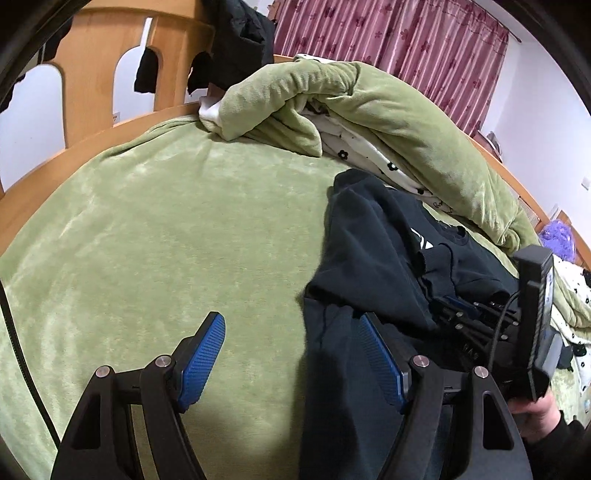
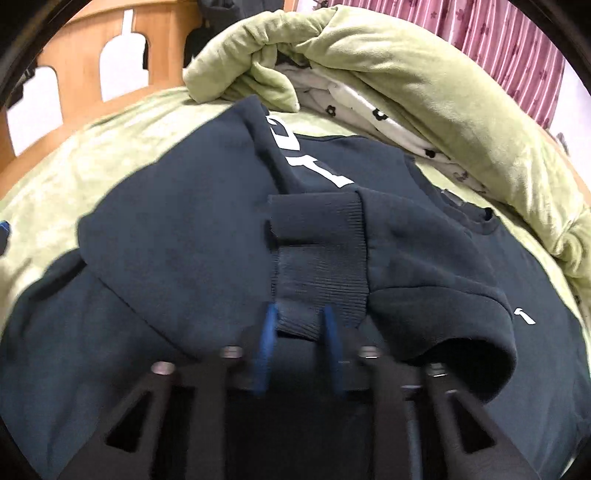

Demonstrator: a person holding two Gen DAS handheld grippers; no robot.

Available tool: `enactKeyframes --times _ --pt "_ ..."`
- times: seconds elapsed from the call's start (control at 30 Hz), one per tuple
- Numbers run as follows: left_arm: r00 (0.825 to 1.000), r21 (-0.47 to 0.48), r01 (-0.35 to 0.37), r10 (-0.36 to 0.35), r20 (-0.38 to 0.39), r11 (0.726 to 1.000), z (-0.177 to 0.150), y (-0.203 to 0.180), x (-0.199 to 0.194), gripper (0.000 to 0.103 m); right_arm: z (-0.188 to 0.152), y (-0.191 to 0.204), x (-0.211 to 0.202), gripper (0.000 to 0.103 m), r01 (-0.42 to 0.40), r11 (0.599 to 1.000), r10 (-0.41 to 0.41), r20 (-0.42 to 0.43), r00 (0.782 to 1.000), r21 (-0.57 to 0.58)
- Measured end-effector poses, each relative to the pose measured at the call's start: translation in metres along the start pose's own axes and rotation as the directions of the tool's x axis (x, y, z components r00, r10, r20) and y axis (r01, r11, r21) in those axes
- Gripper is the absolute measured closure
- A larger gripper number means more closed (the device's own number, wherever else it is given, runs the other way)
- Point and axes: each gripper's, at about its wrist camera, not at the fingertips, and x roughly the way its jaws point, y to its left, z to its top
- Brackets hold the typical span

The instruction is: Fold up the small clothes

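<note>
A dark navy sweatshirt (image 2: 177, 229) with white lettering lies spread on the green bed cover (image 1: 166, 221). One sleeve is folded across its body, and the ribbed cuff (image 2: 321, 258) points toward me. My right gripper (image 2: 300, 326) has its blue pads closed on the end of that cuff. In the left wrist view the same gripper (image 1: 458, 310) rests low on the sweatshirt (image 1: 369, 258), held by a hand (image 1: 535, 410). My left gripper (image 1: 291, 319) stands open above the cover at the garment's left edge, its right pad (image 1: 384, 362) over dark cloth and nothing between the pads.
A rolled green blanket (image 1: 388, 107) with white flower-print fabric (image 1: 354, 147) lies along the far side. A wooden headboard (image 1: 96, 66) with dark clothes hung on it stands behind. Pink curtains (image 1: 406, 33) hang at the back. A purple fluffy thing (image 1: 557, 240) sits at far right.
</note>
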Motion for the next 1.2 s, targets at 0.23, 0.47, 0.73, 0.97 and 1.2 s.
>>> enactKeyframes --times 0.23,0.47,0.73,0.97,1.2 --pt "1.000 0.009 0.015 -0.015 -0.008 1.000 0.000 -0.021 0.000 0.030 0.007 -0.038 -0.060 0.094 -0.035 0.996 0.023 0.139 0.990 0.081" --pt "1.000 0.076 -0.001 -0.001 0.026 0.997 -0.003 -0.055 -0.004 0.030 -0.007 -0.129 -0.132 0.095 0.020 0.963 -0.086 0.237 0.968 0.270" --pt "0.998 0.169 -0.040 0.032 0.050 0.985 -0.007 -0.088 -0.001 0.030 -0.076 -0.218 -0.129 0.095 0.061 0.889 -0.125 0.113 0.986 0.454" --pt "0.998 0.199 -0.056 0.046 0.051 0.978 -0.012 -0.104 0.001 0.030 -0.128 -0.239 -0.089 0.082 0.117 0.853 -0.091 -0.075 0.993 0.509" --pt "0.997 0.208 -0.068 0.060 0.044 0.976 -0.014 -0.107 0.012 0.030 -0.115 -0.243 -0.103 0.047 0.063 0.861 -0.094 0.037 0.995 0.505"
